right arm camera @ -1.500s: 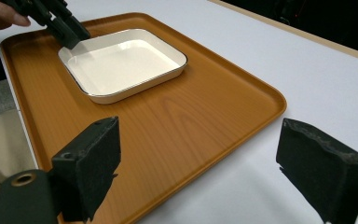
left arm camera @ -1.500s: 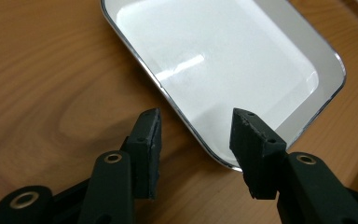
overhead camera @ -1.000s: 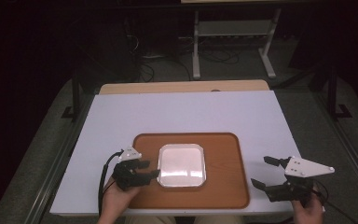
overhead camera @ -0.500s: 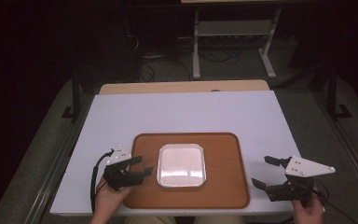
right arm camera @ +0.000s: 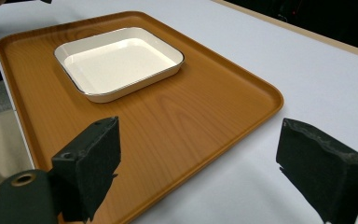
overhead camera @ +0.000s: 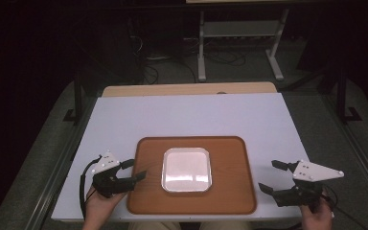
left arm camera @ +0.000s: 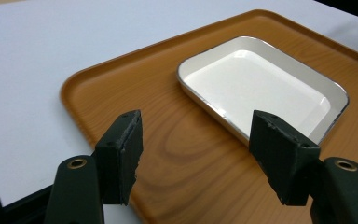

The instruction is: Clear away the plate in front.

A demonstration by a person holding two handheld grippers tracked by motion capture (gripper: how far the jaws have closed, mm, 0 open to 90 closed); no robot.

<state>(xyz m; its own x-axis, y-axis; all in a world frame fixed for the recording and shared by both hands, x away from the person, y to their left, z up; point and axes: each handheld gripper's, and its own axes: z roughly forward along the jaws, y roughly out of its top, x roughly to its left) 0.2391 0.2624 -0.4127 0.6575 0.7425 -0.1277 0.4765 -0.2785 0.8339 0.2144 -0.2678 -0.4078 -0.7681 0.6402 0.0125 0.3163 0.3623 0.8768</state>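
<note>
A brown wooden tray (overhead camera: 230,189) lies near the table's front edge, and a white square dish (overhead camera: 187,168) sits empty in its left-middle part. My left gripper (overhead camera: 135,169) hovers open at the tray's left edge, jaws pointing toward the dish. From the left gripper view the dish (left arm camera: 261,86) lies just beyond the open jaws, over the tray (left arm camera: 135,88). My right gripper (overhead camera: 271,176) is open to the right of the tray, off its edge. The right gripper view looks across the tray (right arm camera: 191,116) to the dish (right arm camera: 119,60).
The white table top (overhead camera: 191,117) stretches behind the tray. A strip of bare wood (overhead camera: 187,89) runs along the far edge. Beyond it, a metal stand (overhead camera: 239,43) and cables rest on the dark floor. A person's hands hold both grippers at the front edge.
My left gripper has drawn back to the left, from over the tray's left part to its left edge. The right gripper has stayed in place.
</note>
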